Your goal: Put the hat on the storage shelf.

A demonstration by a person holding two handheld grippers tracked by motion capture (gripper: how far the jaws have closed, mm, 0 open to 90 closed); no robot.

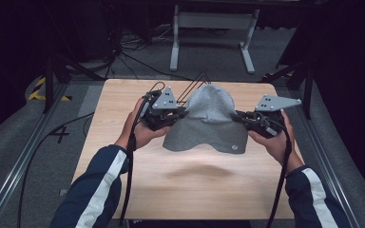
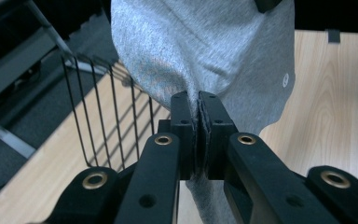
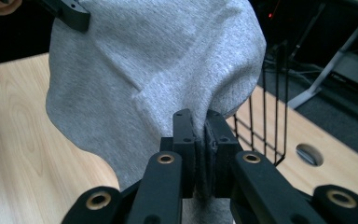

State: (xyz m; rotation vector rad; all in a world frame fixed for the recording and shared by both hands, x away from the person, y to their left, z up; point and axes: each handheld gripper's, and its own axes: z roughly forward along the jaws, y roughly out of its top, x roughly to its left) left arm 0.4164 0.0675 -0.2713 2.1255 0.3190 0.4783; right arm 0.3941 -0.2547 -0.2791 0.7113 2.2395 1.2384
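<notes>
Both tools (image 1: pixel 183 115) (image 1: pixel 237 116) clamped on grey garment (image 1: pixel 208 121)

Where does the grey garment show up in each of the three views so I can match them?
High view: grey garment hangs at centre, above the table, between both grippers.
Left gripper view: it fills the upper middle, pinched in the left gripper.
Right gripper view: it fills the upper centre, pinched in the right gripper.
Shared landmark: black wire rack behind it.
</notes>
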